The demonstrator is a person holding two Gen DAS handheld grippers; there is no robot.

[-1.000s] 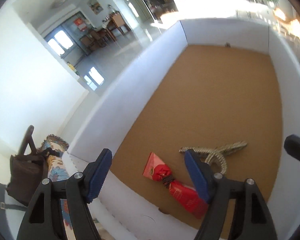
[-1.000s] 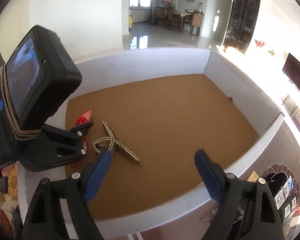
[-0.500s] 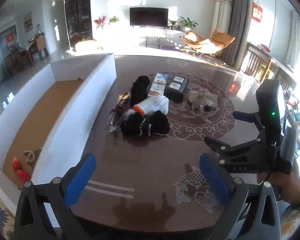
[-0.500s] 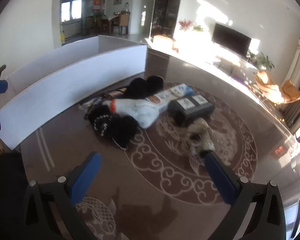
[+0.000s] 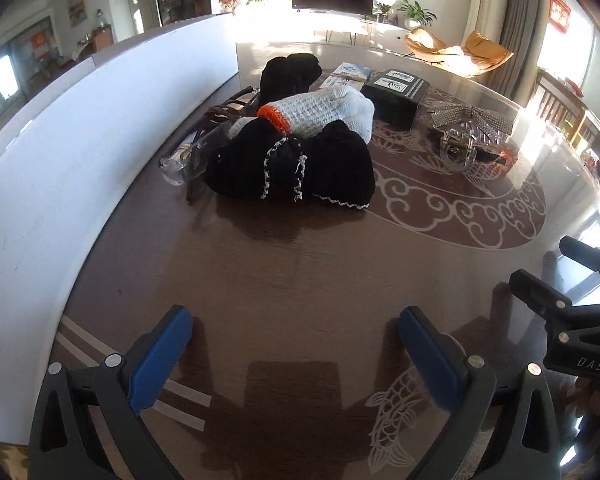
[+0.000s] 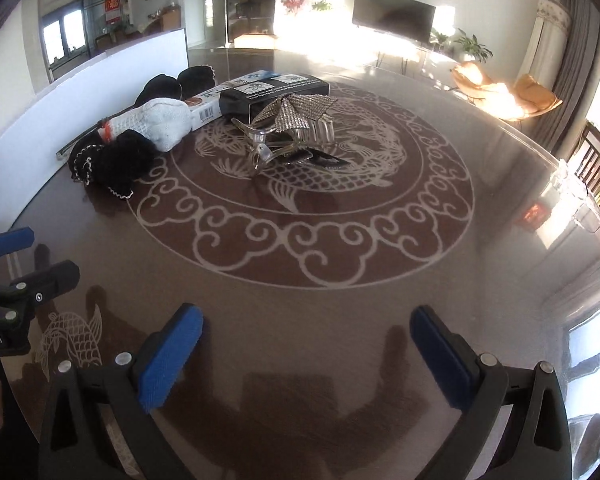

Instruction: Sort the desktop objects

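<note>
A white glove (image 5: 324,114) with an orange cuff lies atop black knit gloves (image 5: 292,166) beside the white box wall (image 5: 100,128). Behind them sit a black box (image 5: 394,94) and a white carton (image 6: 208,106). A rhinestone bow clip (image 6: 296,116) rests to the right on the counter (image 5: 300,272).

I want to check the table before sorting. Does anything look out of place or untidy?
Yes. The white glove lies on top of the black knitted items, all heaped beside the white box wall rather than laid apart.
</note>
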